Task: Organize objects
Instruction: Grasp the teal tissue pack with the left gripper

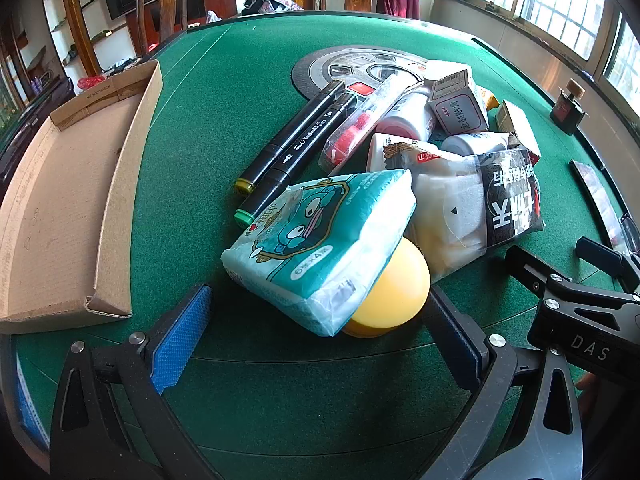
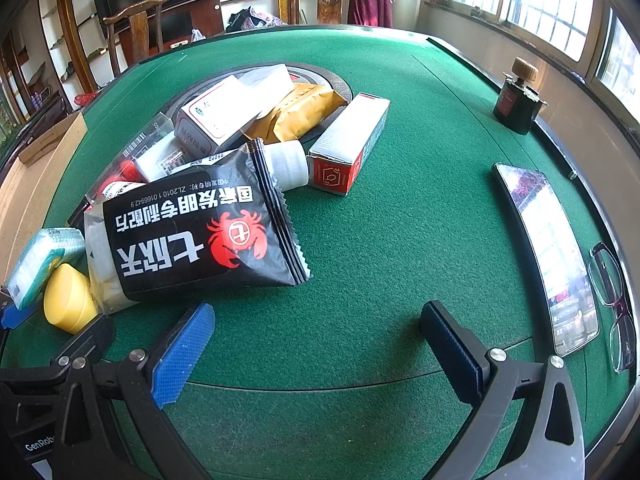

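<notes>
A pile of items lies on the green table. In the left wrist view, a teal tissue pack leans on a yellow ball-shaped object, with two black markers, a black-and-white snack bag and a white box behind. My left gripper is open, its jaws either side of the tissue pack and yellow object, not touching. In the right wrist view, my right gripper is open and empty over bare felt, right of the snack bag. A red-and-white box lies beyond.
An open cardboard box sits at the table's left. A phone and glasses lie along the right rim, with a dark ink bottle farther back. Chairs stand behind the table.
</notes>
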Tool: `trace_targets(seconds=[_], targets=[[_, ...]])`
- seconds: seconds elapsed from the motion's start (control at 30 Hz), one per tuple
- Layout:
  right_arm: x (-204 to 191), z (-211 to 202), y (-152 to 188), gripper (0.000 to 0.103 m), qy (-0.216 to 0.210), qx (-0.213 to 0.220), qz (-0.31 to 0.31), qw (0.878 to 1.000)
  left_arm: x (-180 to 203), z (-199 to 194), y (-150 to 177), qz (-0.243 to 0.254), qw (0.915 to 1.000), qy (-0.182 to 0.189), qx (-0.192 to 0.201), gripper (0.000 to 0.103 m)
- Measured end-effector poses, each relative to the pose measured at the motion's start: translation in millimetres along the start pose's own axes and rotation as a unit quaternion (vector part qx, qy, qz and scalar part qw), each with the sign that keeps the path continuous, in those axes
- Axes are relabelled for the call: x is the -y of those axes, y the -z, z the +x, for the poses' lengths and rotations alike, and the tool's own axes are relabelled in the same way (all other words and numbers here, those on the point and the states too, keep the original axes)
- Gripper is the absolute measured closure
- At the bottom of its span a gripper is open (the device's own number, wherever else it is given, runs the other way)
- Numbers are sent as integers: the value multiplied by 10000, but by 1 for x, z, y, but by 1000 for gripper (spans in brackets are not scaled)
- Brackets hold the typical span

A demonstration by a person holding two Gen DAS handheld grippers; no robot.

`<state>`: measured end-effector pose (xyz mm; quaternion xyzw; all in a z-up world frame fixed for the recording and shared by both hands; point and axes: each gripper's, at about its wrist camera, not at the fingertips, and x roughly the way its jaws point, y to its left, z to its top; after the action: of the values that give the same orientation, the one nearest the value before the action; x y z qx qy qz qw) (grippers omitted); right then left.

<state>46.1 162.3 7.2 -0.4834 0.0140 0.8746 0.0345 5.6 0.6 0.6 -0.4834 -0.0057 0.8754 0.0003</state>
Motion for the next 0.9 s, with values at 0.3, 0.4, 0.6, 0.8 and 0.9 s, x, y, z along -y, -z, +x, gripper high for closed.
trace_targets(seconds=[0.3, 0.4, 0.6, 0.8, 0.9], targets=[[-7, -1, 0, 0, -142, -1, -210, 9997, 0, 0, 0, 11, 10000, 2, 0, 0], [-6, -2, 0, 0, -202, 0, -291, 9994, 0, 1, -1, -4, 10000, 3, -2, 0], [-5, -1, 0, 0, -294, -5, -405, 9987, -11, -7, 4, 89, 9996, 267, -78, 0], [-2, -1, -1, 0, -382, 5, -425, 9984, -29, -32, 22, 127, 9978, 600, 255, 5], [-3, 0, -2, 0, -345, -14, -487, 9982, -30, -43, 23, 255, 9957, 750, 475, 15]])
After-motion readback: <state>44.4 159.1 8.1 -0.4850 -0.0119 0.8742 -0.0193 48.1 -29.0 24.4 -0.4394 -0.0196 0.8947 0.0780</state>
